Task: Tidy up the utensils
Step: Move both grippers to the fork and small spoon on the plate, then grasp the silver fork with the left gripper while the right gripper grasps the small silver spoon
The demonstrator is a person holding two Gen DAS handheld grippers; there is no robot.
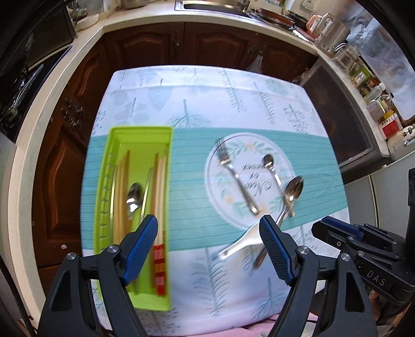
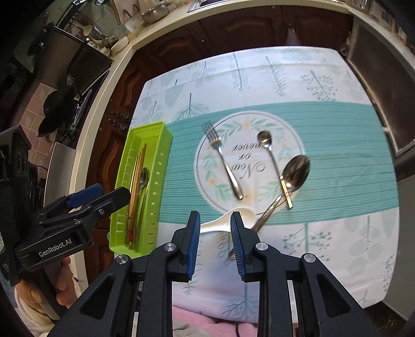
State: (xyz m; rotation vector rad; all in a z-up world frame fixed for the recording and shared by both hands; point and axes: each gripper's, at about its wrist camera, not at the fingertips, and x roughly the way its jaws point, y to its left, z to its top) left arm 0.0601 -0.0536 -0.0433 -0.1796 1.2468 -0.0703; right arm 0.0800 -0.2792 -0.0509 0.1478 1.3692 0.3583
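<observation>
Green tray [image 1: 114, 145] lies at the left of the tabletop [image 1: 233, 109], long axis running from near edge to far edge. Inside it, lengthwise: wooden chopsticks [image 1: 160, 181] with red-patterned ends toward the near edge, and a steel spoon [image 1: 134, 195] with its bowl toward the far end.

Loose utensils lie to the right of the tray, on a round printed motif in a teal band. Fork [image 2: 223, 158]: tines toward the far edge, handle slanting to near right. Small spoon [image 2: 272, 160]: bowl far, handle near. Large spoon [image 2: 294, 171]: bowl at far right, handle slanting to near left, crossing the small spoon's handle. White ceramic spoon [image 2: 233, 220]: nearest the front edge, bowl to the right.

Left gripper [image 1: 208, 228]: fingers wide apart, nothing between them, above the tray's near end. Right gripper [image 2: 215, 224]: fingers a little apart, nothing held, above the ceramic spoon.

Tabletop covered by a white leaf-print cloth. Beyond it: dark wooden cabinets [image 1: 220, 49] under a pale counter [image 1: 145, 20] carrying kitchenware.
</observation>
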